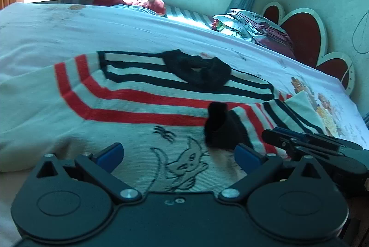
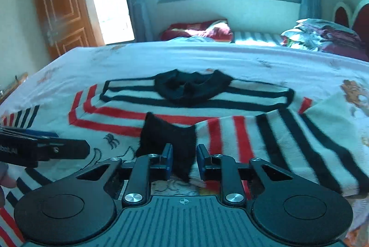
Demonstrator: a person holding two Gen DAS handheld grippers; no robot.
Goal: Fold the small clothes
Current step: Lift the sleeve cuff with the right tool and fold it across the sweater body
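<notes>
A small white sweater (image 1: pixel 129 113) with red and black stripes, a black collar (image 1: pixel 198 69) and a cat drawing (image 1: pixel 184 164) lies flat on the bed. Its right sleeve (image 2: pixel 265 141) is folded across the chest, and the black cuff (image 2: pixel 170 138) lies on the body. My left gripper (image 1: pixel 178 154) is open and empty just above the cat drawing. My right gripper (image 2: pixel 184 161) is open with its blue pads (image 2: pixel 168 159) either side of the black cuff, not closed on it. The right gripper also shows at the right in the left wrist view (image 1: pixel 306 143).
The bed has a pale printed sheet (image 2: pixel 161 58). A red pillow (image 2: pixel 198 30) lies at the far side. A stack of folded clothes (image 2: pixel 322 37) sits far right by the red headboard (image 1: pixel 304 34). A wooden door (image 2: pixel 62 14) and window are beyond.
</notes>
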